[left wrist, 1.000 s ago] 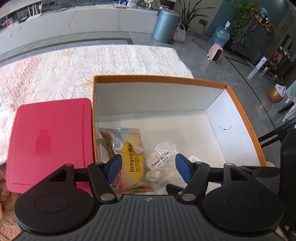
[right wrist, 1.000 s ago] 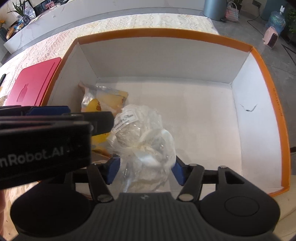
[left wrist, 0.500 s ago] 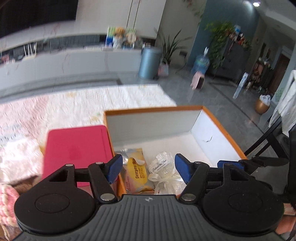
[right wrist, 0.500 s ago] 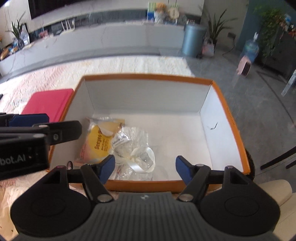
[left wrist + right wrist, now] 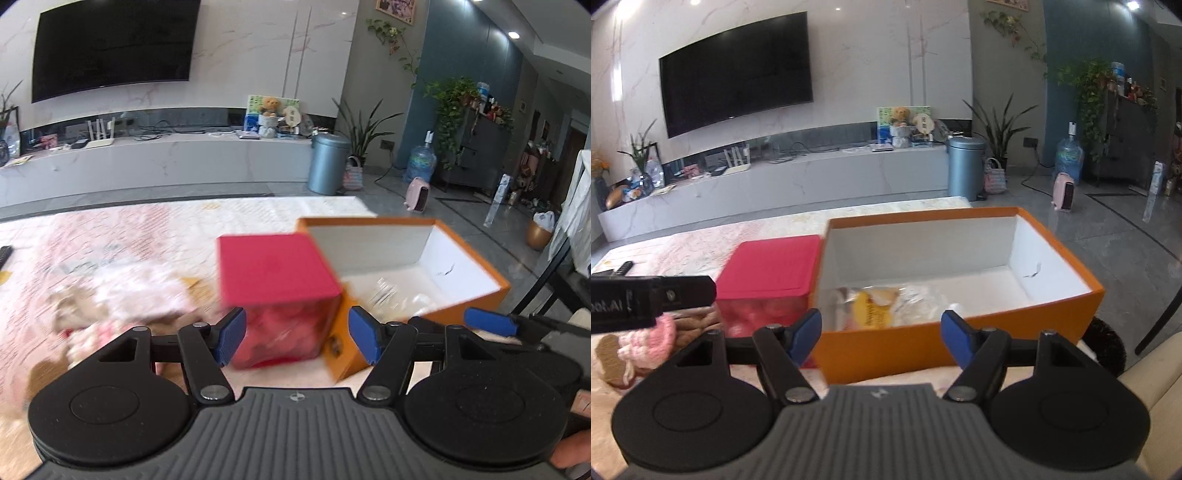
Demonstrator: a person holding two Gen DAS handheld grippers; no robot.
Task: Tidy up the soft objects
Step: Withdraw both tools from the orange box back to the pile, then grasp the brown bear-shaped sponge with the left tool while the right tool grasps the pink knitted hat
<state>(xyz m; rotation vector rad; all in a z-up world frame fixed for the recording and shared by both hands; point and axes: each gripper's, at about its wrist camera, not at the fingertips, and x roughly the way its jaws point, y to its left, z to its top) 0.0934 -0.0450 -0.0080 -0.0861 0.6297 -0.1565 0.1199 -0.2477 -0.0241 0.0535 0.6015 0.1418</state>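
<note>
An orange box with white inner walls stands open on the lace-covered table. A yellow snack packet and a clear plastic bag lie in its near left part. My right gripper is open and empty, held back in front of the box's near wall. My left gripper is also open and empty, facing a clear tub with a red lid beside the orange box. Left of the tub lie blurred pink and white knitted pieces, and a pink knitted item shows under the left gripper's finger.
A dark remote lies at the table's far left. A black round object sits behind the box's right corner, with a cream cushion below it. A chair leg crosses at right. A TV wall and a low shelf stand beyond.
Both grippers have drawn back and up out of the orange box, and the views have tilted up toward the room. The clear bag between the right fingers now lies in the box.
</note>
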